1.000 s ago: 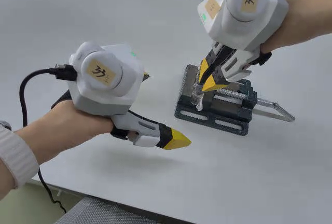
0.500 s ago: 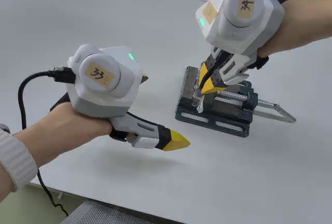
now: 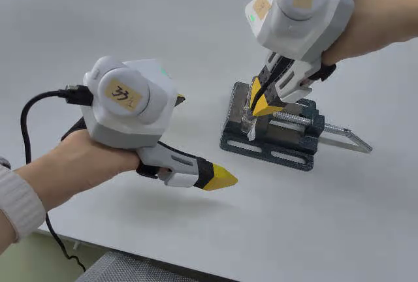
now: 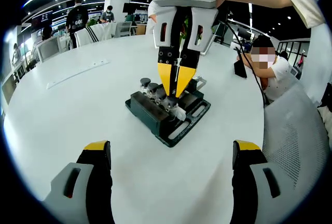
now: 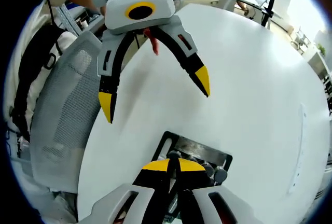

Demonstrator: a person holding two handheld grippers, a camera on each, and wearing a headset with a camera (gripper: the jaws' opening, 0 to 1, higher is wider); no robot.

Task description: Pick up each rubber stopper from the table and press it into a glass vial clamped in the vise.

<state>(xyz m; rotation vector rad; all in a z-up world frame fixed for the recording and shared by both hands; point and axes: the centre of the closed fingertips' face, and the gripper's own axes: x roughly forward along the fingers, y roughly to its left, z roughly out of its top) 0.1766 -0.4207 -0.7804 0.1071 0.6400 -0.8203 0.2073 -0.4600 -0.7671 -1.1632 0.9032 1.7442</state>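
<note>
Hanging over the table (image 4: pixel 78 105), the left gripper (image 5: pixel 154 94) is spread wide and empty; the right gripper (image 4: pixel 176 92) is pinched together atop a vial (image 4: pixel 179 112) in the vise (image 4: pixel 155 125).

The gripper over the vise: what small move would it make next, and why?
Probably a short push straight down. The right gripper has its yellow tips closed together directly above the nearest vial in the vise, while the vials behind it already wear dark stoppers. Whether a stopper sits between the tips is too hidden to tell.
</note>
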